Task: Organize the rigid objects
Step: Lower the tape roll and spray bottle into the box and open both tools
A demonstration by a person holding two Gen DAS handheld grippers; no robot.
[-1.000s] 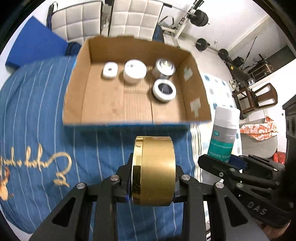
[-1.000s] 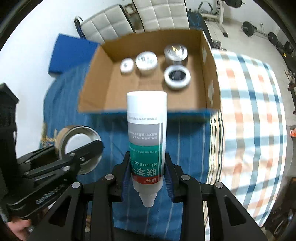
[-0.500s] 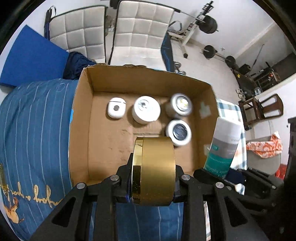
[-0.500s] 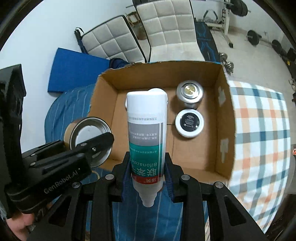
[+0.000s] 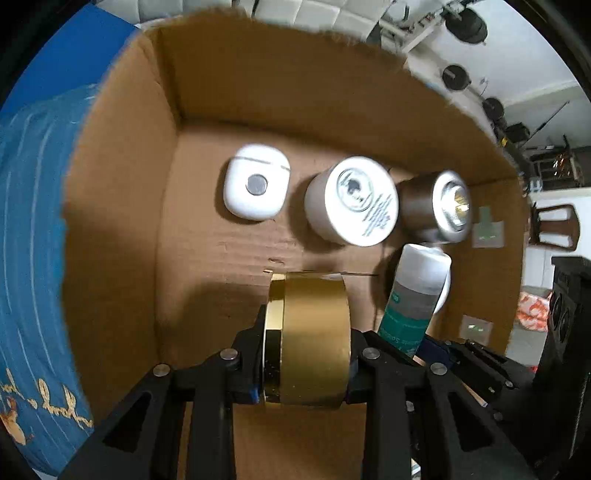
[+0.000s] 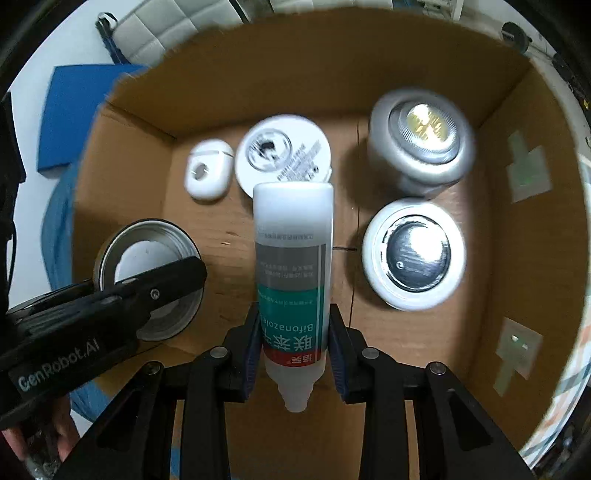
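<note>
My left gripper (image 5: pixel 306 365) is shut on a gold round tin (image 5: pixel 308 332), held on edge just above the floor of an open cardboard box (image 5: pixel 122 184). To its right my right gripper (image 6: pixel 293 343) is shut on a white and green bottle (image 6: pixel 291 266), cap end toward the camera, also inside the box (image 6: pixel 295 66). The right wrist view shows the tin's open face (image 6: pixel 147 273) at the left. On the box floor beyond lie a white earbud case (image 5: pixel 256 186), a white jar (image 5: pixel 356 201), a silver jar (image 5: pixel 439 206) and a white-rimmed tin (image 6: pixel 413 254).
The box sits on a blue striped bedspread (image 5: pixel 29 221) beside a plaid cloth (image 6: pixel 576 354). A blue cushion (image 6: pixel 74 110), padded chairs (image 6: pixel 147 33) and gym weights (image 5: pixel 465 22) stand beyond. A hand (image 6: pixel 37 454) holds the left gripper's handle.
Both grippers have moved forward and down from above the bed into the box, still holding the tin and the bottle. The box now fills both views.
</note>
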